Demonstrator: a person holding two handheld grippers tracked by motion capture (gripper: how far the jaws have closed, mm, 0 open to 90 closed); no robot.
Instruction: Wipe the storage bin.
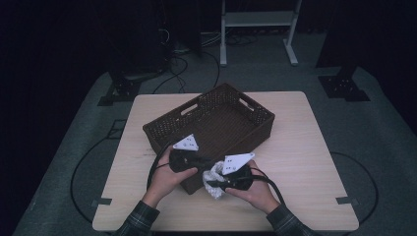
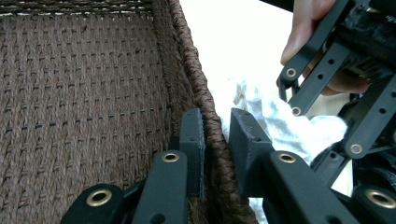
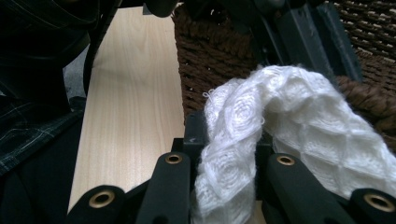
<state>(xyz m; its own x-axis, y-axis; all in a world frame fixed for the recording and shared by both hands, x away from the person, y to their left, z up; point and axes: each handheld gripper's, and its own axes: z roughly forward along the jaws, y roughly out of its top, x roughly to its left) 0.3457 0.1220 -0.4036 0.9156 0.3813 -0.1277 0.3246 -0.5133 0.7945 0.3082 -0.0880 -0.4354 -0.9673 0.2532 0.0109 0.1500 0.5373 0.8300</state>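
A brown woven basket (image 1: 211, 123) is set on a light wooden table (image 1: 305, 147), and its near wall is close to the person's hands. The left gripper (image 2: 215, 135) is held at that near wall. Its jaws are pinched on the braided rim of the basket, with one jaw inside the basket and one jaw outside. A white knitted cloth (image 3: 261, 121) is pinched between the jaws of the right gripper (image 3: 229, 140). The cloth is bunched up and is seen just outside the basket's near wall, touching the rim, between the two grippers. The right hand (image 1: 253, 194) is seen at the near edge of the table, and the left hand (image 1: 164, 179) beside it.
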